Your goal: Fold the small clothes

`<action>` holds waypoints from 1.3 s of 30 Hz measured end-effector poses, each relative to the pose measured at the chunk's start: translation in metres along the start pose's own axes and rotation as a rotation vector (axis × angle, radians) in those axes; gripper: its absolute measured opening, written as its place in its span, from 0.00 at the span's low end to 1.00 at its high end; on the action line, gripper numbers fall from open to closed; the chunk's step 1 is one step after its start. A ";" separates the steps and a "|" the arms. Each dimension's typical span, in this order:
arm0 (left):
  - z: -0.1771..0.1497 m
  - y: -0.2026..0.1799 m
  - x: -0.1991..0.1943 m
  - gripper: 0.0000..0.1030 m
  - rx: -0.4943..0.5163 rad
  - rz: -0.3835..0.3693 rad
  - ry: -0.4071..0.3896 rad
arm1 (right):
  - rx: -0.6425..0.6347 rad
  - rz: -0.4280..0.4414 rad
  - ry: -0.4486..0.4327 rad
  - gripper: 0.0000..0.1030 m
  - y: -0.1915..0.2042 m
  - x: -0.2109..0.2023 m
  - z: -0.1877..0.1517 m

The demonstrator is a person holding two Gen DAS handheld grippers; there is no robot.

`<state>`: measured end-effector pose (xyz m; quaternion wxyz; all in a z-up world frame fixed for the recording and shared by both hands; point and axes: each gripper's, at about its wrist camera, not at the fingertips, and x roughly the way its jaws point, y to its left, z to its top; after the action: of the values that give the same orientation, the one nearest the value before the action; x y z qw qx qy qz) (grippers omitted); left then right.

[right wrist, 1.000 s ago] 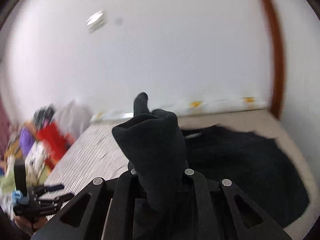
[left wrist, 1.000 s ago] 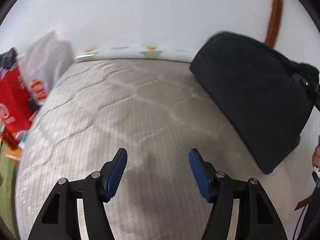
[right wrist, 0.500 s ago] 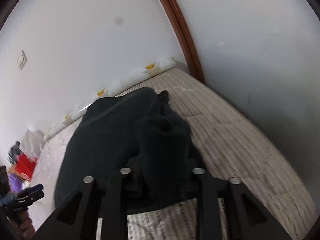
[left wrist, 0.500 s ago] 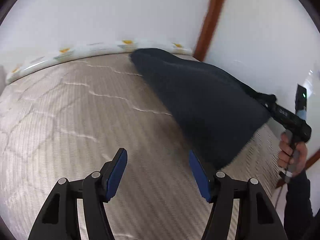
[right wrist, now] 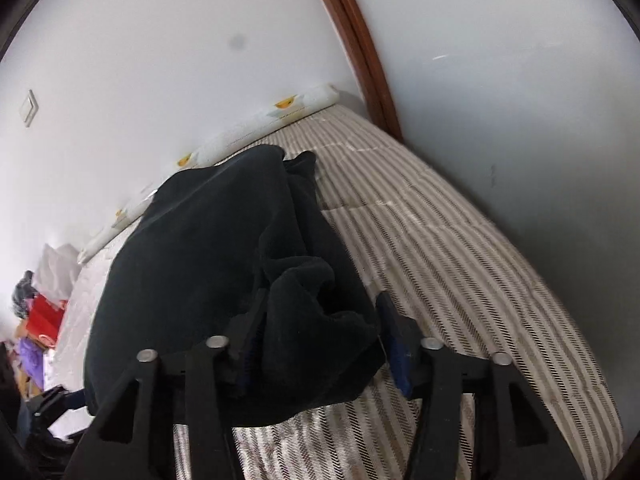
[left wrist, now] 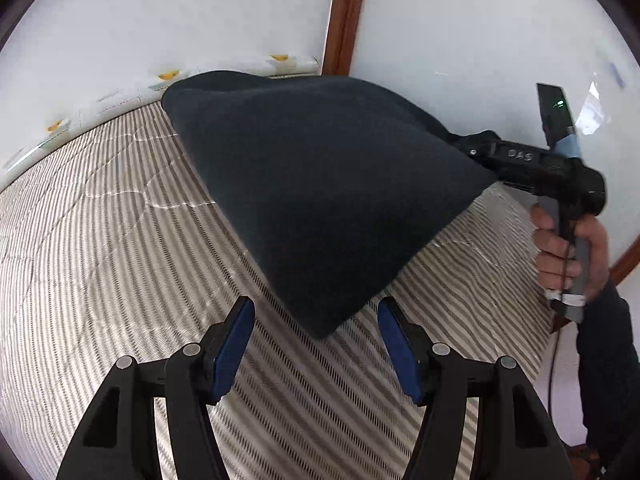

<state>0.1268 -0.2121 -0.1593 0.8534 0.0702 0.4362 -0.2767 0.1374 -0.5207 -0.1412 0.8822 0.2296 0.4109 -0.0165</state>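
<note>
A black fleece garment (left wrist: 320, 184) lies on the striped quilted mattress (left wrist: 100, 240). One corner of it points at my left gripper (left wrist: 316, 344), which is open and empty just in front of that corner. My right gripper (right wrist: 320, 340) has its jaws spread wide, with a bunched fold of the black garment (right wrist: 224, 248) lying between the blue pads (right wrist: 396, 348). In the left wrist view the right gripper (left wrist: 516, 160) sits at the garment's right edge, held by a hand.
White walls and a brown wooden post (left wrist: 344, 16) border the bed at the far right corner. A rolled patterned cover (right wrist: 248, 132) lies along the far wall. A pile of red, purple and white items (right wrist: 40, 312) sits off the bed's left end.
Both views swung right toward the bed's corner. The right gripper lowered the garment onto the mattress and its jaws spread apart. The left gripper moved up to the garment's near corner.
</note>
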 end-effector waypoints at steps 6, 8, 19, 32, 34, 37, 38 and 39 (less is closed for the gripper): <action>0.009 0.006 0.010 0.22 -0.042 0.032 -0.022 | -0.032 0.008 -0.007 0.25 0.006 -0.001 -0.002; 0.009 0.011 0.005 0.18 -0.054 0.038 -0.043 | -0.029 0.019 -0.012 0.23 0.009 -0.001 -0.002; -0.009 0.105 -0.049 0.15 -0.155 0.091 -0.118 | -0.065 0.092 0.031 0.21 0.090 0.017 -0.017; -0.069 0.224 -0.108 0.15 -0.290 0.216 -0.102 | -0.208 0.280 0.087 0.21 0.231 0.055 -0.048; -0.073 0.222 -0.104 0.15 -0.275 0.224 -0.096 | -0.217 0.263 0.070 0.22 0.225 0.047 -0.055; -0.075 0.213 -0.099 0.15 -0.238 0.260 -0.096 | -0.199 0.210 0.111 0.27 0.206 0.043 -0.069; -0.076 0.212 -0.099 0.16 -0.237 0.263 -0.095 | -0.202 0.203 0.119 0.30 0.205 0.040 -0.071; -0.076 0.213 -0.100 0.16 -0.247 0.258 -0.092 | -0.216 0.193 0.118 0.30 0.206 0.035 -0.071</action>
<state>0.1399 0.0350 -0.1530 0.9029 0.0074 0.4149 -0.1123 0.1539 -0.3014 -0.1257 0.8734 0.1726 0.4375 0.1263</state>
